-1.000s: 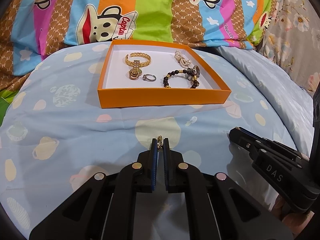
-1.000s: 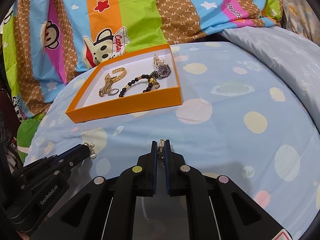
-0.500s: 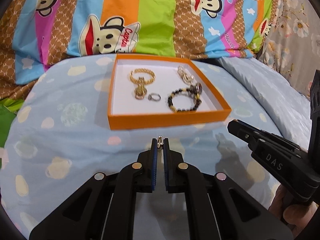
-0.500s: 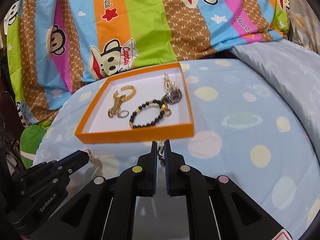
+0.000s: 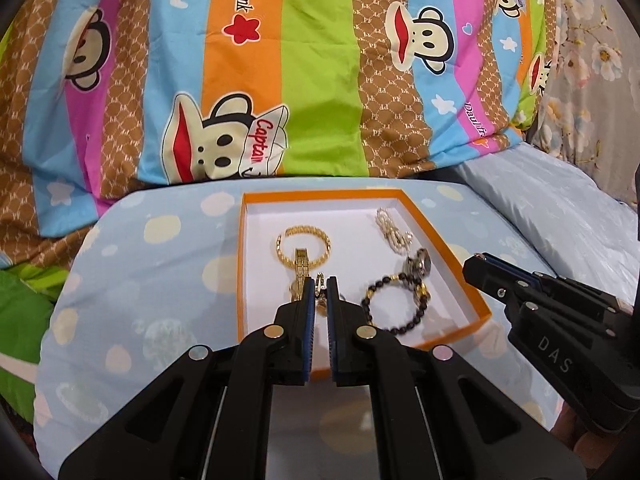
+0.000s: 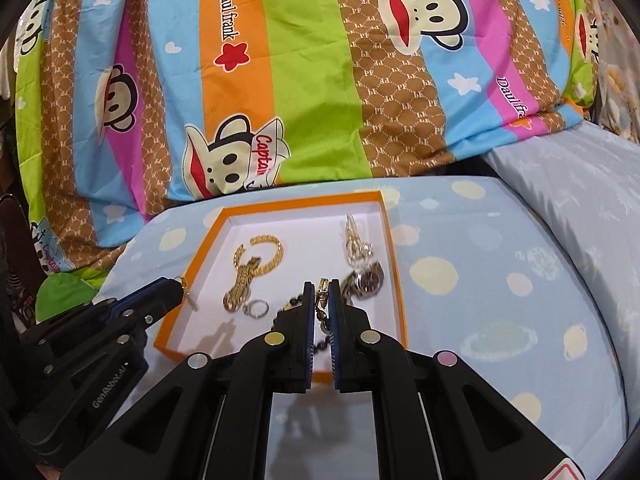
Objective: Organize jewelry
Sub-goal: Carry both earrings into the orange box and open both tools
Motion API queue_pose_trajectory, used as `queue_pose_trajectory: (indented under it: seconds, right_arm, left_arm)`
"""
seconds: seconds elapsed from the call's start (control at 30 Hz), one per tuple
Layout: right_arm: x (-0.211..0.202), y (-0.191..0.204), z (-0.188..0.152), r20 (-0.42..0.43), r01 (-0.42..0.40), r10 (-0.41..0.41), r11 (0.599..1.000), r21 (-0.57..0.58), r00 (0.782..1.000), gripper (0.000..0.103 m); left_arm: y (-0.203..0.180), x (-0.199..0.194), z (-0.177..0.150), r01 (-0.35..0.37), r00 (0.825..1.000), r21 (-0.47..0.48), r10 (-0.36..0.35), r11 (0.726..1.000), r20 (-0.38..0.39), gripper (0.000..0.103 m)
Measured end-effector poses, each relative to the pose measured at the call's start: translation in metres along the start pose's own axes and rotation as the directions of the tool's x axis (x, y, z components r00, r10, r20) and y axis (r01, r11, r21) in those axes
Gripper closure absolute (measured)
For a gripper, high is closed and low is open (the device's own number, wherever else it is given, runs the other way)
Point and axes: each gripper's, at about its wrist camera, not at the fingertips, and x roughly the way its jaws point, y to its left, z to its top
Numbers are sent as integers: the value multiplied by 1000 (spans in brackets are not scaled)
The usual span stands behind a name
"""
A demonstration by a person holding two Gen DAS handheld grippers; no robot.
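Note:
An orange box (image 5: pixel 476 312) with a white floor lies on the blue bedding; it also shows in the right wrist view (image 6: pixel 176 350). In it lie a gold bracelet (image 5: pixel 304 246), a black bead bracelet (image 5: pixel 394 312), a watch (image 6: pixel 366 278), a pearl piece (image 5: pixel 390 230) and a silver ring (image 6: pixel 256 308). My left gripper (image 5: pixel 320 286) is shut on a small gold earring (image 5: pixel 320 280) over the box's front part. My right gripper (image 6: pixel 323 288) is shut on a gold earring (image 6: pixel 323 292), also over the box, to the right of the left one.
A striped cartoon-monkey quilt (image 5: pixel 320 80) rises behind the box. A pale blue pillow (image 6: pixel 580 200) lies at the right. The blue dotted sheet (image 6: pixel 480 300) spreads around the box.
Both grippers have moved forward with their earrings, from over the sheet in front of the box to over the box itself.

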Motion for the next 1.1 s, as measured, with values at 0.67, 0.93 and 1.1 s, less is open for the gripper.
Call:
queue_pose_trajectory:
  seconds: [0.67,0.93,1.1]
  right_arm:
    - [74,-4,40,-22,2,-2,1000,18,1000,96]
    - [92,-3,33,-43,5,-5,1000,12,999,96]
    - [97,-7,31,-49,3,-2,1000,25,999,96]
  left_arm:
    - [16,72,33,-51,999,-42,51,998,-4,98]
    - [23,87,28,-53,998,-59,52,997,-26,98]
    - [22,92,27,-60,998,-49,59,997,-23,98]
